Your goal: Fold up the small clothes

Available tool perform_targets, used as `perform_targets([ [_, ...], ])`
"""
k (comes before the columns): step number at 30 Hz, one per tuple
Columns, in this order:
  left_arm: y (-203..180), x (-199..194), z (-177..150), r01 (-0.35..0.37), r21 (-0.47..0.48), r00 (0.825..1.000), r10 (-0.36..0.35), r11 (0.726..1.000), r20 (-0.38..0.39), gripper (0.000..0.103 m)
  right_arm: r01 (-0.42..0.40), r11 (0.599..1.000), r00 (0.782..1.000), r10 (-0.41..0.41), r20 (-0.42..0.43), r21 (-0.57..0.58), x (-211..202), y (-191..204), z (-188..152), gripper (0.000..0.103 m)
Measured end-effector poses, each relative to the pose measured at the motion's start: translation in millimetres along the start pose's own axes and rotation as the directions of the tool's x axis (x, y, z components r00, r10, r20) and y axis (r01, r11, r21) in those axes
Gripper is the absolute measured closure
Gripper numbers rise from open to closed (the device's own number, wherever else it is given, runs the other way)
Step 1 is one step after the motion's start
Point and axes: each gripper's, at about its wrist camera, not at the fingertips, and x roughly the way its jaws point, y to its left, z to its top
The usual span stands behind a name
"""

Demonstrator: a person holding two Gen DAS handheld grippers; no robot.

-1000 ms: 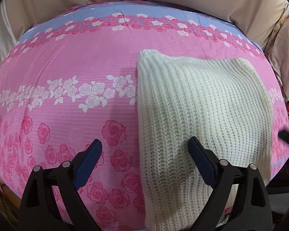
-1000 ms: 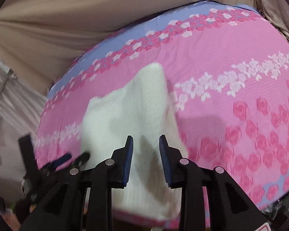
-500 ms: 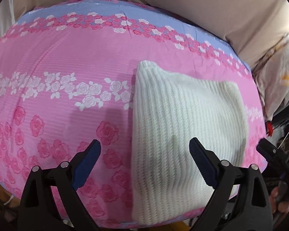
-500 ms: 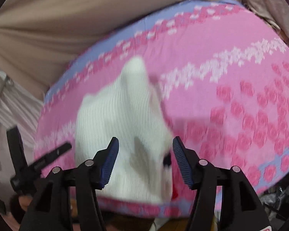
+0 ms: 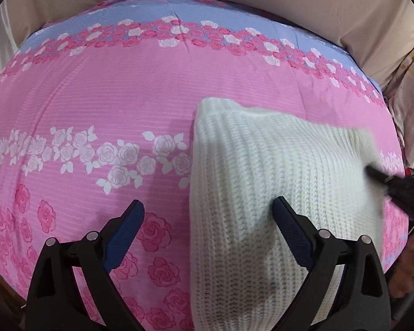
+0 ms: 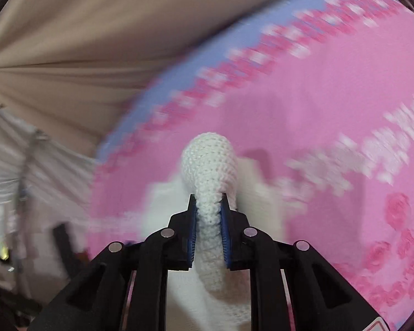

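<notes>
Right tongs (image 6: 209, 209) pinch a bunched edge of the knit (image 5: 276, 193), lying lower right on the bed (image 5: 96, 104); left tongs (image 5: 207, 215) hover wide open, empty. Best carry the edge across evenly, corners matched.

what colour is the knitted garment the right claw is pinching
Cream white, a ribbed knit; clearest in the left wrist view.

A pink bedspread (image 5: 124, 104) printed with roses is covering the bed, with a blue band (image 5: 157, 11) running along its far edge. Beige fabric (image 6: 96, 41) is hanging behind it.
</notes>
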Motion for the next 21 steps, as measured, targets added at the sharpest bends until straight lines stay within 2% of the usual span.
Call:
perform_targets([
  [1, -0.8, -1.5, -2.5, 0.010, 0.004, 1.000, -0.010, 1.000, -0.010, 0.011, 0.103, 0.995, 0.994, -0.102, -0.028, 0.010, 10.5, -13.8, -5.8, 0.083],
  [2, -0.9, -6.5, -5.7, 0.015, 0.012, 1.000, -0.015, 1.000, -0.010, 0.012, 0.093, 0.994, 0.995, -0.091, -0.035, 0.053, 9.1, -25.7, -15.9, 0.075],
  [4, 0.4, -18.9, -13.5, 0.031, 0.031, 0.999, -0.031, 0.999, -0.011, 0.012, -0.003, 0.995, 1.000, 0.003, -0.005, 0.095, -14.2, -28.7, -33.2, 0.071],
  [5, 2.6, -26.2, -20.5, 0.051, 0.034, 0.999, -0.051, 0.998, -0.016, 0.012, -0.004, 0.996, 1.000, 0.003, 0.011, 0.086, -28.9, -25.2, -43.4, 0.066],
  [6, 4.4, -31.6, -27.9, 0.066, 0.034, 0.998, -0.065, 0.997, -0.025, 0.012, 0.025, 0.998, 0.999, -0.026, 0.022, 0.063, -45.9, -19.9, -60.0, 0.054],
  [8, 7.5, -37.4, -46.1, 0.093, 0.030, 0.994, -0.091, 0.995, -0.056, 0.011, 0.057, 0.998, 0.998, -0.057, 0.011, 0.033, -61.5, -15.4, -86.1, 0.042],
  [10, 8.9, -30.8, -66.3, 0.091, 0.036, 0.991, -0.087, 0.995, -0.106, 0.011, 0.069, 0.998, 0.996, -0.069, -0.048, 0.003, -62.7, -11.1, -121.5, 0.041],
  [11, 9.3, -25.1, -72.8, 0.085, 0.042, 0.989, -0.079, 0.995, -0.128, 0.012, 0.081, 0.997, 0.994, -0.082, -0.072, -0.014, -59.2, -10.6, -135.5, 0.047],
  [12, 10.3, -16.8, -79.2, 0.061, 0.047, 0.986, -0.053, 0.997, -0.160, 0.012, 0.100, 0.994, 0.991, -0.103, -0.087, -0.037, -54.4, -10.8, -149.0, 0.077],
  [13, 12.2, -9.9, -84.0, 0.047, 0.039, 0.981, -0.039, 0.998, -0.190, 0.014, 0.131, 0.990, 0.985, -0.136, -0.110, -0.048, -45.0, -13.0, -158.8, 0.091],
  [14, 15.1, -4.5, -87.8, 0.064, 0.020, 0.973, -0.058, 0.998, -0.223, 0.019, 0.149, 0.988, 0.981, -0.151, -0.118, -0.028, -40.5, -18.3, -165.1, 0.091],
  [16, 19.0, -3.0, -90.4, 0.057, 0.001, 0.969, -0.055, 0.998, -0.242, 0.020, 0.103, 0.994, 0.990, -0.099, -0.097, 0.039, -50.2, -22.6, -169.9, 0.093],
  [19, 20.5, 1.5, -90.4, 0.068, -0.002, 0.962, -0.066, 0.998, -0.264, 0.019, 0.115, 0.993, 0.987, -0.114, -0.111, -0.002, -51.6, -20.4, -173.6, 0.094],
  [21, 19.3, -11.7, -84.4, 0.088, -0.009, 0.969, -0.087, 0.996, -0.231, 0.020, 0.119, 0.993, 0.982, -0.119, -0.145, -0.009, -43.3, -25.3, -170.9, 0.089],
])
